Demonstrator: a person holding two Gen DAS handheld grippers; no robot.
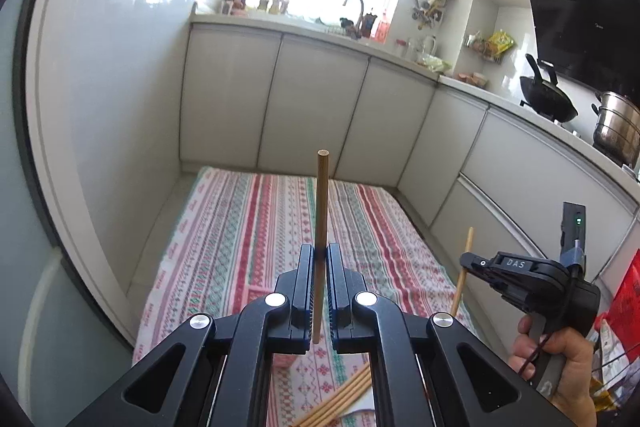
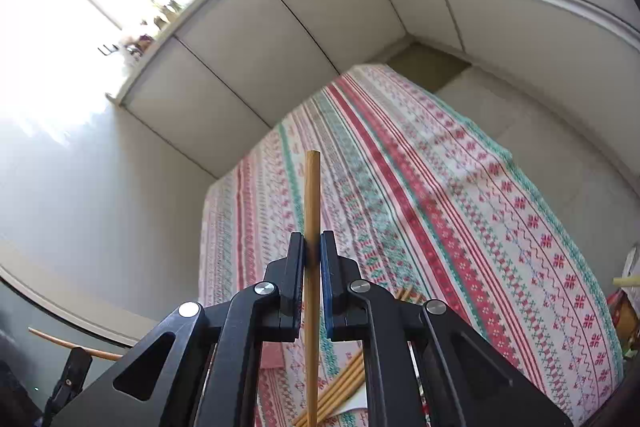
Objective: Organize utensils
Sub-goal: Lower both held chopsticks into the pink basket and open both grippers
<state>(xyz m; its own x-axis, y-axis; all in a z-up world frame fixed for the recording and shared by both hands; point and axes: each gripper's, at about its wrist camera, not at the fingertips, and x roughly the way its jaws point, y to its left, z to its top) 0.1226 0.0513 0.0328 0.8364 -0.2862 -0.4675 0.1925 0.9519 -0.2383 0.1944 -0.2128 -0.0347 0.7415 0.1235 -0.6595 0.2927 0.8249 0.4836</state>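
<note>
Left wrist: left gripper clamps upright chopstick; right gripper clamps second chopstick, near-vertical

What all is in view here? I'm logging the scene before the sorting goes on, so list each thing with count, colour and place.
held chopsticks: two, tan wood, one upright in the left tongs, one in the right tongs
loose chopsticks: several, tan, lying on the cloth below the tongs
cloth: one, red, green and white pattern, spread below
cabinets: white row, behind the cloth
wok: one, black, on the counter at right
pot: one, steel, beside the wok
faucet: one, by the window
left tongs: black, shut on a chopstick
right tongs: black, shut on a chopstick
hand: one, holding the right tongs' handle
</note>
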